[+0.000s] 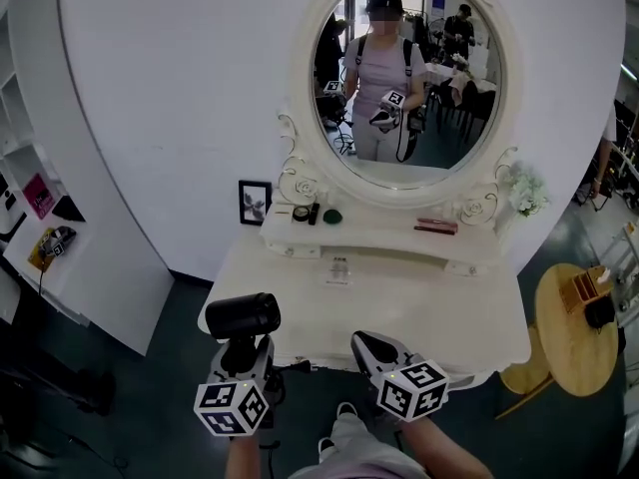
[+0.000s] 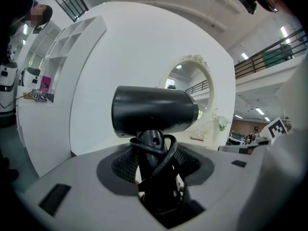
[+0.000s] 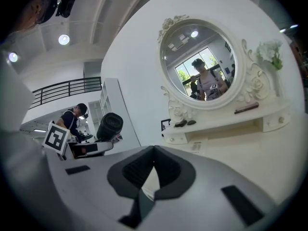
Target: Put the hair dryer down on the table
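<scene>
Left gripper at near-left corner of tabletop, tipped slightly down, jaws clenched on handle of upright hair dryer. Right gripper alongside, jaws closed, empty.

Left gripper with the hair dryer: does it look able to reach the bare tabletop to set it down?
Probably yes. The left gripper, shut on the hair dryer, is at the front left corner of the tabletop, whose surface shows only a small card near the back.
</scene>
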Demonstrator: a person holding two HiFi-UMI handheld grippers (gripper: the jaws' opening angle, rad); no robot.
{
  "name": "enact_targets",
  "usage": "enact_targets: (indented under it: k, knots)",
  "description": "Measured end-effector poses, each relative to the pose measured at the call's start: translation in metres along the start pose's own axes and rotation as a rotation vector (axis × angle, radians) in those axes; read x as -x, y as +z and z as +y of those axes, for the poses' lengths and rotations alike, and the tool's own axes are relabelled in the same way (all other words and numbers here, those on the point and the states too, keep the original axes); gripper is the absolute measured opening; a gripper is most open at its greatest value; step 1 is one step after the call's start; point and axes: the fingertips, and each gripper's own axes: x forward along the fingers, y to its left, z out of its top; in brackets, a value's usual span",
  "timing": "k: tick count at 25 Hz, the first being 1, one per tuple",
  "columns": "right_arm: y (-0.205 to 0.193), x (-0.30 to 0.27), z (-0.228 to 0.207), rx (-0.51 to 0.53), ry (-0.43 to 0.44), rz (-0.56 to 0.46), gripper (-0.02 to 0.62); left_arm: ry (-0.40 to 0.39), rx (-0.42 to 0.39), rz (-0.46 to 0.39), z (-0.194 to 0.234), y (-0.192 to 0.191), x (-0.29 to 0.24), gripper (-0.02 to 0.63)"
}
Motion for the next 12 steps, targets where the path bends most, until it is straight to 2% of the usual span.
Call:
enact_targets:
  k: [12]
  knots:
    - [0.019, -0.021, -0.032, -0.007, -0.008, -0.014, 0.002, -0.004, -0.031, 0.023, -0.002, 0.008, -0.056, 0.212]
